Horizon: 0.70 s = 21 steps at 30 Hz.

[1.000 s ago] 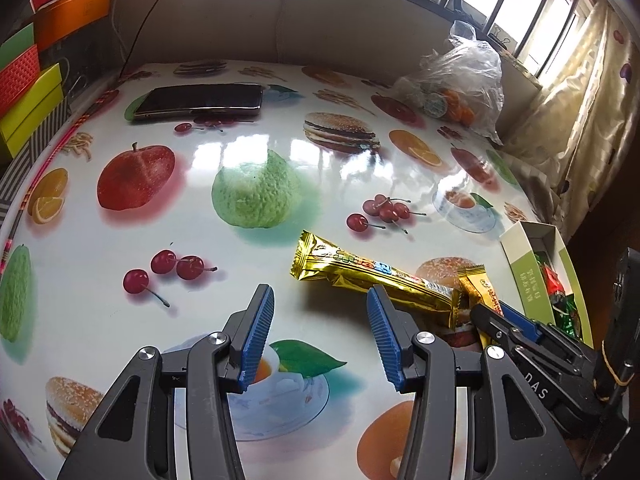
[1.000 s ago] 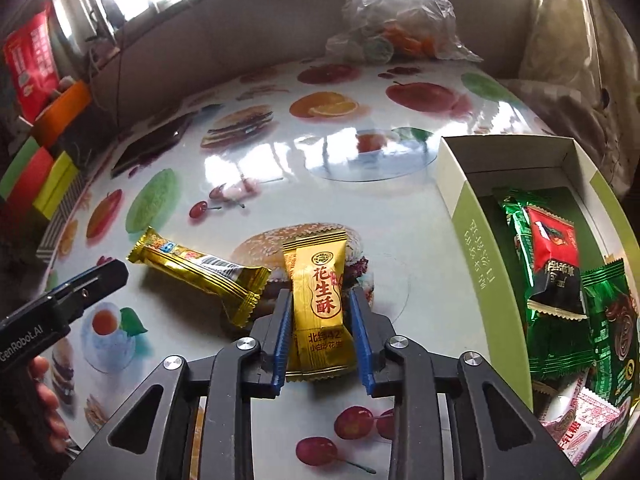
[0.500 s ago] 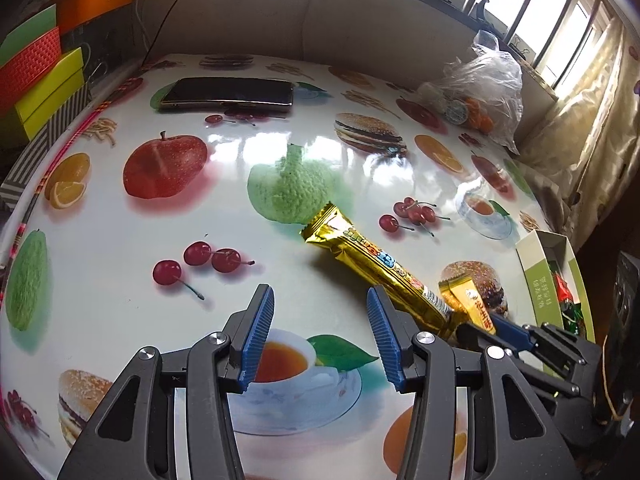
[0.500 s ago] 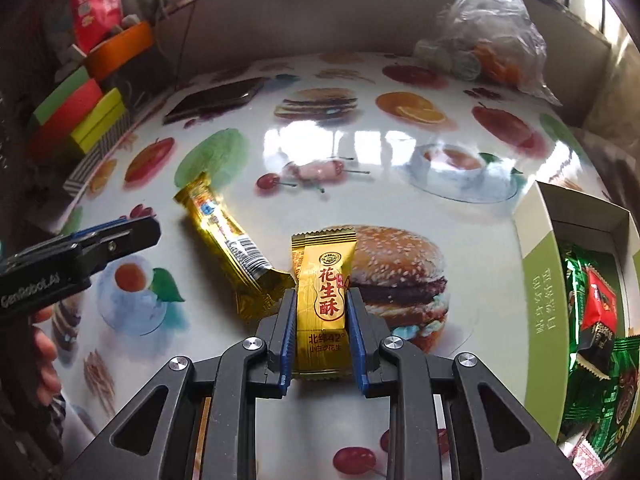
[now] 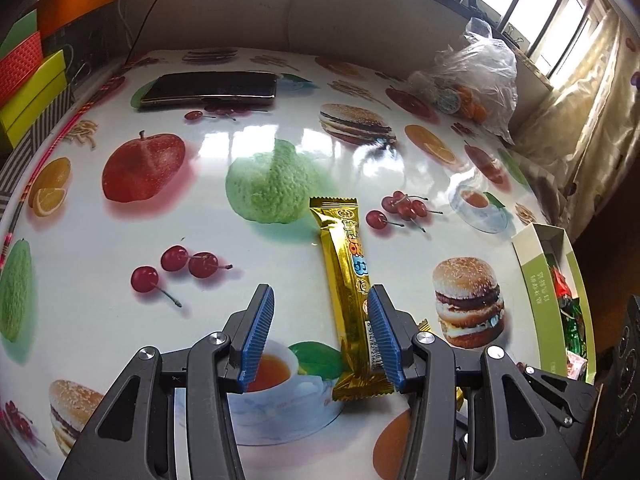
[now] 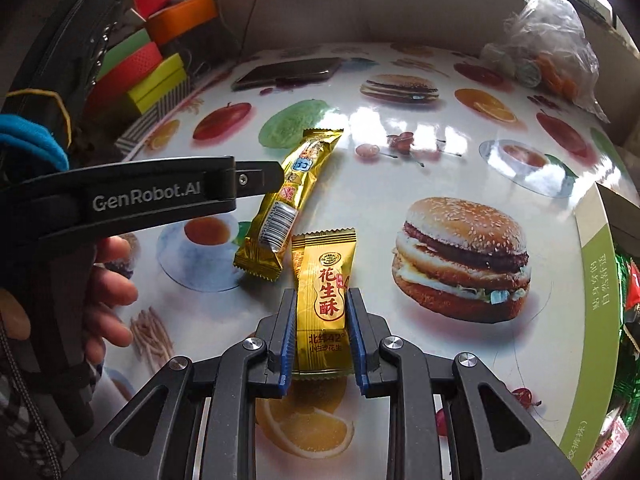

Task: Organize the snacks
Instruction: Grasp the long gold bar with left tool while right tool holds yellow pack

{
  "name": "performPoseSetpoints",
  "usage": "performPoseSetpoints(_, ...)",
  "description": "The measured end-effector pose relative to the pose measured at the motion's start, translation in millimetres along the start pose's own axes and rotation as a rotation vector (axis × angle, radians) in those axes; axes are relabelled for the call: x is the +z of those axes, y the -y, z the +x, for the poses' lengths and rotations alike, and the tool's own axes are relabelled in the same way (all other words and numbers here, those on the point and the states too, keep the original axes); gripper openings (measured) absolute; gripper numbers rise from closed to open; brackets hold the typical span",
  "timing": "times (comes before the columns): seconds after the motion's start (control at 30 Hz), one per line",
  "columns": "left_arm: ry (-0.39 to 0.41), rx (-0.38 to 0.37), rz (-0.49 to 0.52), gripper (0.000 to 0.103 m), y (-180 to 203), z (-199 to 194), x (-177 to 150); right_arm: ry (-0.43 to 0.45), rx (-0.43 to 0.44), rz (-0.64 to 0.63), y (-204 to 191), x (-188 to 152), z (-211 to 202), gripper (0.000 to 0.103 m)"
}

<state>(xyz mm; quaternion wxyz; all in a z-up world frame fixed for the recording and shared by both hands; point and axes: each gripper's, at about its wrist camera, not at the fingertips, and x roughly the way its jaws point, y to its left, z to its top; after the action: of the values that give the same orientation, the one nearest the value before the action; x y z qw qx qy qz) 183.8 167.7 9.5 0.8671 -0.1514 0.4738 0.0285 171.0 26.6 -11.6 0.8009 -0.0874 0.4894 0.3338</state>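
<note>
The right gripper (image 6: 320, 320) has its jaws pinched on a small gold snack packet (image 6: 323, 300) with red characters; the blue pads press both long edges, and the packet's upper half sticks out ahead of the jaws over the tabletop (image 6: 400, 168) with its printed fruit and burgers. Just ahead of those jaws and to their left lies a long gold snack bar (image 6: 290, 196), flat on the tabletop, its near crimped end close beside the pinched packet's top corner.

The left gripper (image 5: 320, 332) has its jaws spread, pinching nothing. The long gold snack bar (image 5: 348, 288) runs lengthwise between them, close against the inner face of the right-hand pad, with clear tabletop (image 5: 120, 240) between it and the left-hand pad; whether that pad touches the wrapper cannot be told. The bar's far end reaches well past the jaw tips.

To the right of both sets of jaws, at the tabletop's edge, stands an open green and white box (image 6: 596, 280) with green and red wrapped snacks inside. Far ahead of the jaws lie a dark phone (image 5: 208, 88) and a clear plastic bag (image 5: 476, 76).
</note>
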Motion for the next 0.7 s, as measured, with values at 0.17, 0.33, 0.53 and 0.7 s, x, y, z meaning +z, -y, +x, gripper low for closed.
performPoseSetpoints(0.17,-0.027,-0.01,0.033,0.05,13,12,3,0.014,-0.035,0.05,13,-6,-7,0.023)
performPoseSetpoints(0.33,-0.041,0.022,0.044,0.05,19,23,4,0.025,-0.058,0.088,24,-10,-12,0.023)
performPoseSetpoints(0.53,-0.035,0.043,0.059,0.05,22,25,5,0.039,-0.075,0.11,30,-11,-13,0.023)
performPoseSetpoints(0.7,-0.024,0.069,0.066,0.05,24,25,3,0.049,-0.086,0.122,34,-12,-15,0.023)
